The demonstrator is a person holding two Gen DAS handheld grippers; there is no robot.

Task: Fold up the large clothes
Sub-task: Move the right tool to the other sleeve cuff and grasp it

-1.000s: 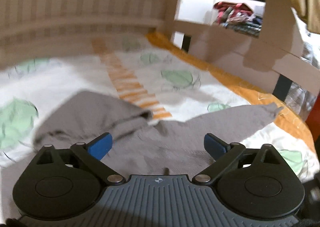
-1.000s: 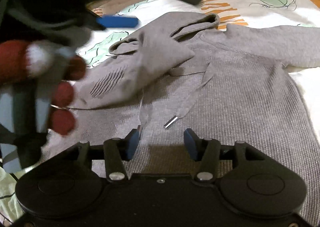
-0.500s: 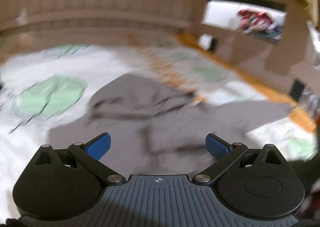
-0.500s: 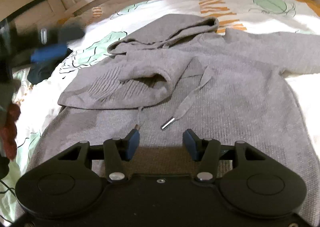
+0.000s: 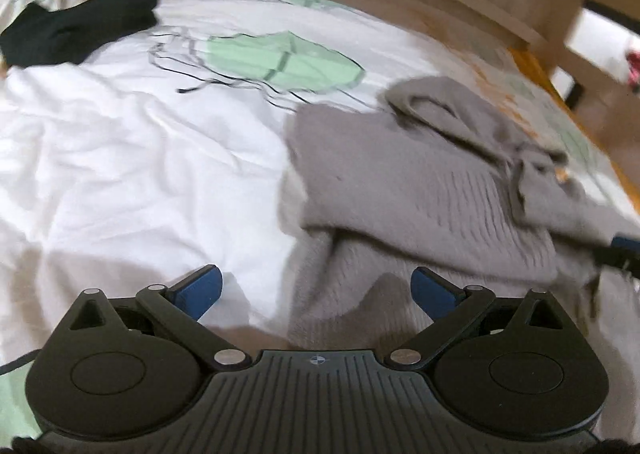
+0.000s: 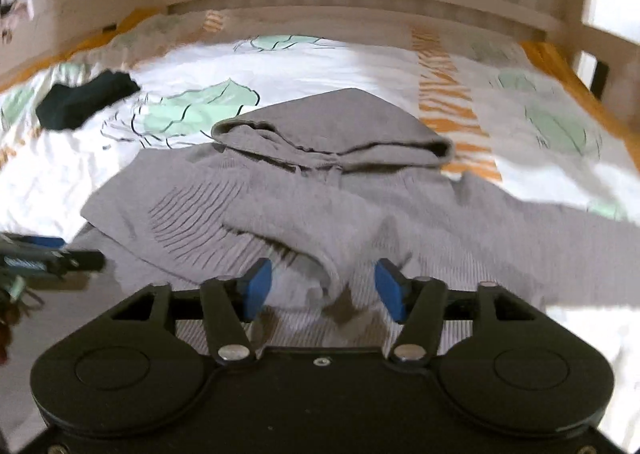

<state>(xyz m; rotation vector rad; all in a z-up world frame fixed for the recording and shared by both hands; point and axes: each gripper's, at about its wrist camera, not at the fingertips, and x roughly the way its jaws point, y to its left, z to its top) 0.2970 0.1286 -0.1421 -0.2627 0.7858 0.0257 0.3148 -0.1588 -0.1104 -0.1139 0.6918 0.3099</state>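
Observation:
A grey knit hoodie (image 6: 360, 209) lies face up on the bed, hood (image 6: 340, 133) toward the headboard, one sleeve folded across the chest, the other sleeve (image 6: 560, 225) stretched out to the right. My right gripper (image 6: 322, 288) is open and empty, low over the folded sleeve's cuff at the chest. My left gripper (image 5: 316, 292) is open and empty, over the hoodie's left side edge (image 5: 400, 213) where it meets the sheet. The left gripper's fingers (image 6: 44, 244) show at the left of the right wrist view.
The bed sheet (image 5: 140, 173) is white with green leaf prints and an orange stripe (image 6: 448, 93). A dark garment (image 5: 76, 25) lies at the far left, also in the right wrist view (image 6: 84, 97). A wooden headboard (image 6: 340, 1) and side rails bound the bed.
My left gripper has swung left and down to the hoodie's left edge. My right gripper has moved forward over the folded sleeve and opened wider. Both views are blurred by motion.

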